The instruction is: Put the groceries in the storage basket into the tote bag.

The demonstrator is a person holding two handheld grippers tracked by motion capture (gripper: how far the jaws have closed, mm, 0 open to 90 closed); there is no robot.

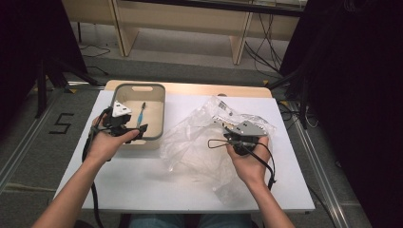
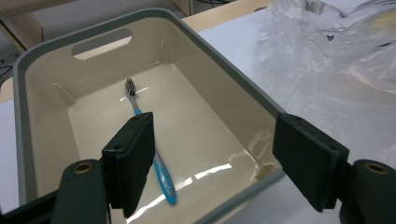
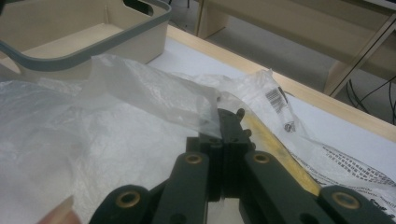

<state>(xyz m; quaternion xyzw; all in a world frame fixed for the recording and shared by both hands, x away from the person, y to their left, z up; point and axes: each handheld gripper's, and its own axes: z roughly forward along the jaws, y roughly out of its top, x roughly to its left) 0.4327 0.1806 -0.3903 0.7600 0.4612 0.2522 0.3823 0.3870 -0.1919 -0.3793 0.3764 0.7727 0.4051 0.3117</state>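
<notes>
A beige bin with a grey rim point(image 1: 162, 110) stands at the table's back left. A blue toothbrush point(image 1: 141, 115) lies on its floor. My left gripper point(image 1: 139, 131) hovers at the bin's near edge. In the left gripper view it point(image 2: 219, 161) is open, and the toothbrush point(image 2: 161, 173) lies beyond the left jaw, inside the bin point(image 2: 224, 70). A crumpled clear plastic bag point(image 1: 195, 140) is spread over the middle of the table. My right gripper point(image 1: 231, 135) is shut on the bag's edge; the right gripper view shows the jaws point(image 3: 223, 140) pressed together with the bag's film point(image 3: 116, 121) pinched between them.
A white mat point(image 1: 142, 185) covers the wooden table, and bare wood point(image 1: 190, 89) shows along the far edge. The bag point(image 2: 327, 56) lies right beside the bin. The bin's corner point(image 3: 70, 60) sits just beyond the bag. Dark stands and cables surround the table.
</notes>
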